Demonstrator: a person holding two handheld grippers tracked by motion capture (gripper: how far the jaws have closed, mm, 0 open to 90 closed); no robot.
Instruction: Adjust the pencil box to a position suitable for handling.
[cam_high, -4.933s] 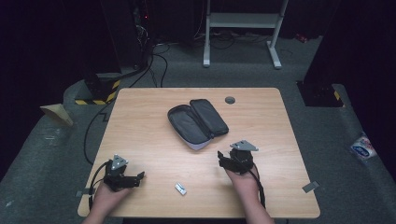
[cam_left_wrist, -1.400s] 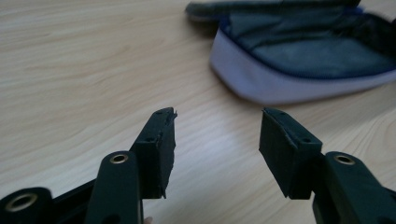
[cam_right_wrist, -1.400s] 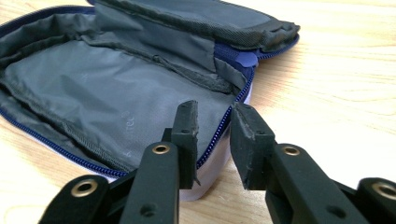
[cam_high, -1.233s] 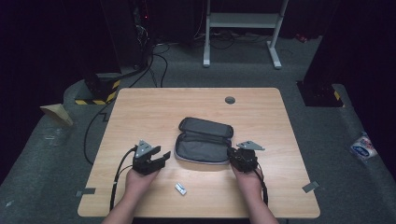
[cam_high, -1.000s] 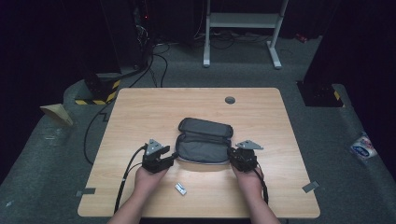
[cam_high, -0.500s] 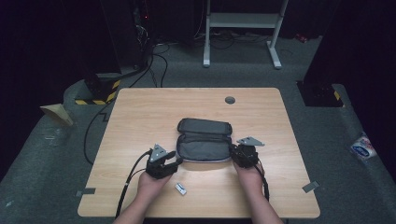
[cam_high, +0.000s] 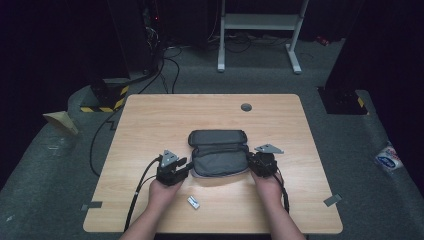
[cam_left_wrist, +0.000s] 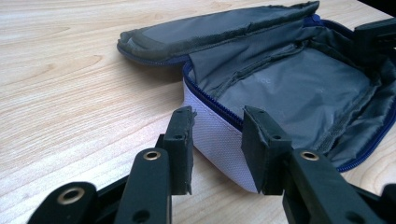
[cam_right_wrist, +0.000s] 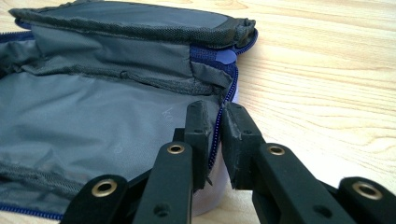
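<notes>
An open zip pouch (cam_high: 217, 155) with grey lining, white outer wall and blue zip lies on the wooden table (cam_high: 150, 120), lid folded back. My left gripper (cam_high: 187, 167) is at its left end. Its jaws have just been closing and straddle the white wall and zip rim (cam_left_wrist: 212, 126) with a gap still showing, so the left gripper (cam_left_wrist: 217, 135) is open. At the right end, my right gripper (cam_high: 250, 162) is shut on the zip rim (cam_right_wrist: 215, 130), which is pinched between its jaws (cam_right_wrist: 217, 126). The lining (cam_right_wrist: 93, 107) looks bare.
A small pale oblong item (cam_high: 193, 202) lies near the front edge between the forearms. A round grommet (cam_high: 246, 107) sits at the back of the table. Cables trail off the left side. The right gripper (cam_left_wrist: 373, 42) appears across the pouch in the left gripper view.
The left hand has moved right up to the pouch's left end, and its jaws have narrowed around the rim. The right gripper has stayed shut on the right end.
</notes>
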